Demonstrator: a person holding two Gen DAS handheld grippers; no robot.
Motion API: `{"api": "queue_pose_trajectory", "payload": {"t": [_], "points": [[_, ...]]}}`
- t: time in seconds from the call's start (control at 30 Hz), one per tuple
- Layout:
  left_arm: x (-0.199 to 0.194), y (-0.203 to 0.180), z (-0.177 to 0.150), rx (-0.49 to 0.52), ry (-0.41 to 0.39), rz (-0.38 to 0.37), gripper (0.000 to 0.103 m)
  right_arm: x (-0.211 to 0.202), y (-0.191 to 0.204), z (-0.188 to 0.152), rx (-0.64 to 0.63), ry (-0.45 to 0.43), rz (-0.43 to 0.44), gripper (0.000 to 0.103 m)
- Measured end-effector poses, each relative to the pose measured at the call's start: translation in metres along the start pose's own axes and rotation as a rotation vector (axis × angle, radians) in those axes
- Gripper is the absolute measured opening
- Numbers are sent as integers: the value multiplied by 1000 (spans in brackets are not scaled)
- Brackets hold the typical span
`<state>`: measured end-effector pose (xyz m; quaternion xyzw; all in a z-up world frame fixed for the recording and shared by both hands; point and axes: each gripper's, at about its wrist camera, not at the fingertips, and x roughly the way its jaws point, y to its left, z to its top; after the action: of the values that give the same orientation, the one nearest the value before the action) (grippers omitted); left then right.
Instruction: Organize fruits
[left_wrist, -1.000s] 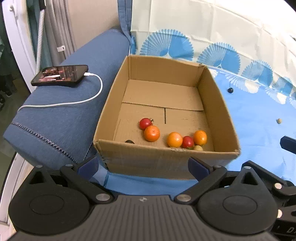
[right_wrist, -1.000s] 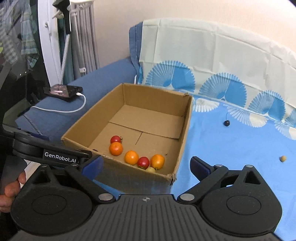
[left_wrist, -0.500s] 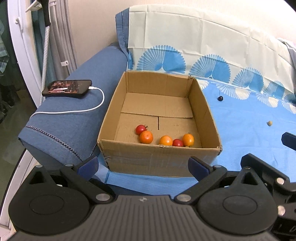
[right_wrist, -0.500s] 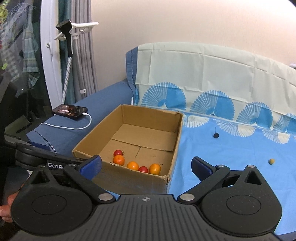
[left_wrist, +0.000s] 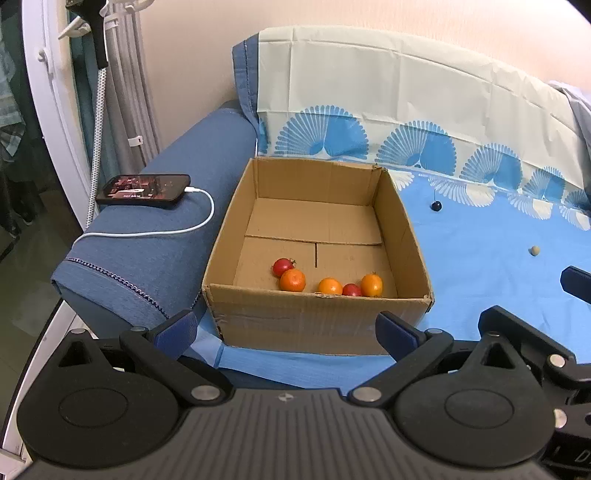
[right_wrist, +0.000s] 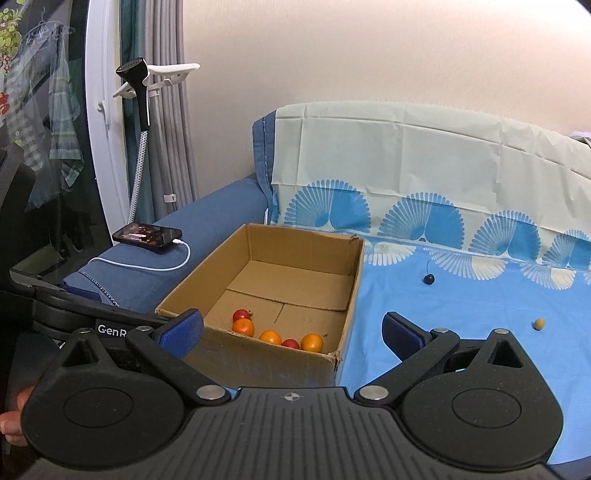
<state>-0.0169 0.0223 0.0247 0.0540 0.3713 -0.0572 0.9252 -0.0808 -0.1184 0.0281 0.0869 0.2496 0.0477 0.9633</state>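
An open cardboard box (left_wrist: 317, 321) (right_wrist: 266, 363) sits on a blue cloth (left_wrist: 480, 258). Along its near wall lie several small fruits: a red one (left_wrist: 282, 266), orange ones (left_wrist: 292, 280) (left_wrist: 330, 286) (left_wrist: 371, 284) and another red one (left_wrist: 351, 290). The right wrist view shows the same row of fruits (right_wrist: 271, 336). On the cloth lie a dark cherry (left_wrist: 436, 206) (right_wrist: 428, 279) and a small yellowish fruit (left_wrist: 534, 250) (right_wrist: 538, 324). My left gripper (left_wrist: 286, 330) is open and empty, held back in front of the box. My right gripper (right_wrist: 291, 328) is open and empty too, right of the left one.
A phone (left_wrist: 144, 189) on a white cable (left_wrist: 159, 232) rests on the blue sofa arm (left_wrist: 147, 258), left of the box. A patterned sheet (left_wrist: 406, 110) covers the sofa back. A garment steamer (right_wrist: 138, 96) and curtains stand at far left. A hand (right_wrist: 11, 421) shows at the left edge.
Both grippers have pulled back and up from the box, so it looks smaller and more of the sofa back and wall shows. The fruits have not moved.
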Motion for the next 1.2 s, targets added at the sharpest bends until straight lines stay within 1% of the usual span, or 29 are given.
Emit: {"api": "queue_pose_trajectory", "payload": {"t": [0.67,1.2], "points": [[-4,-2,0,8,-1,5,103,-3,-6,-5,25,-4,5,102],[13,-19,9,39,34,12,103,9,-23,-11,92,14,-10,102]]}}
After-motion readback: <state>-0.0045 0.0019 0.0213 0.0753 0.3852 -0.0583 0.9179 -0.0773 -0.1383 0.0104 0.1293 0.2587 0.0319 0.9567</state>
